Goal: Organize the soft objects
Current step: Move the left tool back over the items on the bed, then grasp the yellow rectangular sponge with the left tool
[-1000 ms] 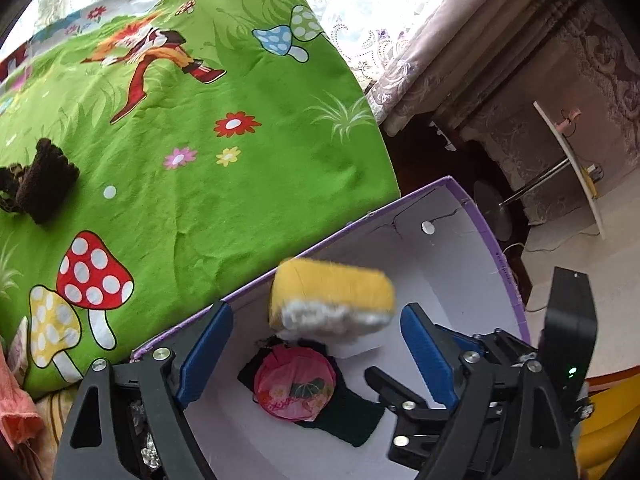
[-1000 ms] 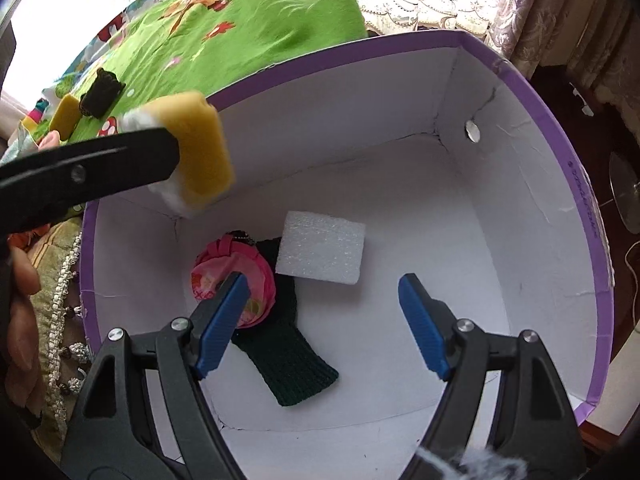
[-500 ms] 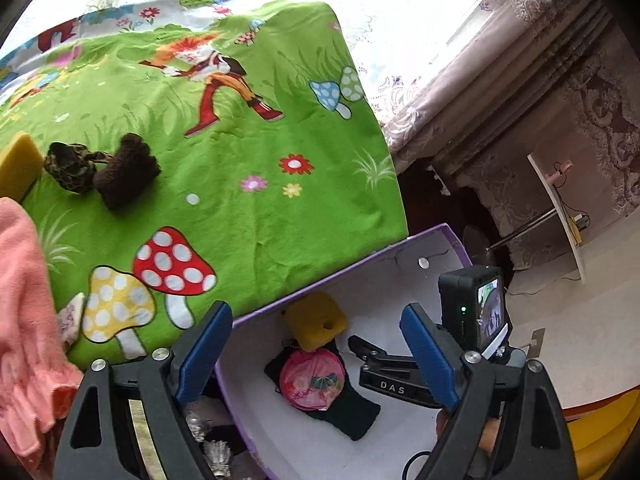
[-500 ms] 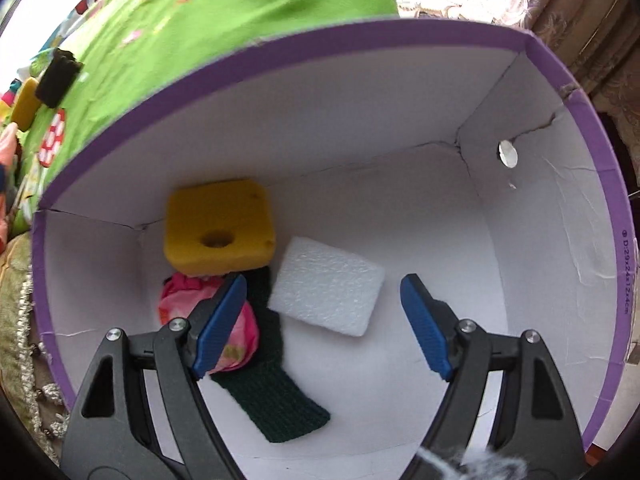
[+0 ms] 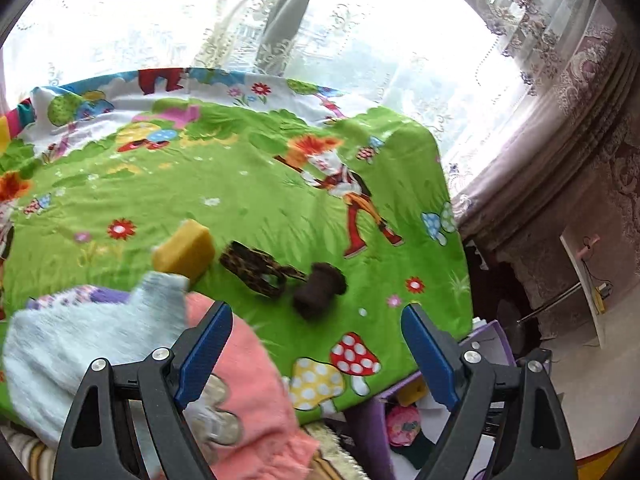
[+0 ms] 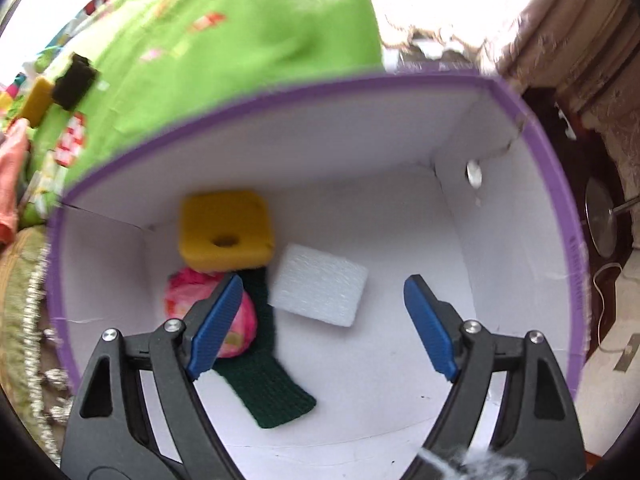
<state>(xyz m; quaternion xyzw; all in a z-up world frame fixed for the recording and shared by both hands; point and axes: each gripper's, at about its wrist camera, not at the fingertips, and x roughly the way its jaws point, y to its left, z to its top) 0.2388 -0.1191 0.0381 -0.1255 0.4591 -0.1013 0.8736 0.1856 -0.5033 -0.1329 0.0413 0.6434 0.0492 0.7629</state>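
My left gripper [image 5: 316, 354] is open and empty above the green cartoon sheet [image 5: 248, 200]. On the sheet lie a yellow sponge [image 5: 184, 250], a leopard-print band [image 5: 258, 270], a dark brown knit piece [image 5: 318, 290], a pale blue fluffy cloth [image 5: 80, 344] and a pink cloth [image 5: 248, 392]. My right gripper [image 6: 322, 320] is open and empty over the purple-rimmed white box [image 6: 532, 132]. In the box lie a yellow sponge with a hole [image 6: 226, 230], a white foam block [image 6: 320, 290], a pink floral ball [image 6: 188, 296] and a dark green knit strip [image 6: 272, 384].
The box stands off the bed's right edge and shows in the left wrist view [image 5: 502, 330]. Lace curtains [image 5: 280, 20] hang behind the bed. A fan stand [image 6: 600, 216] and dark furniture are to the right on the floor.
The left gripper let go of the yellow sponge, which now lies in the box, and swung back up over the bed. The right gripper stayed open over the box.
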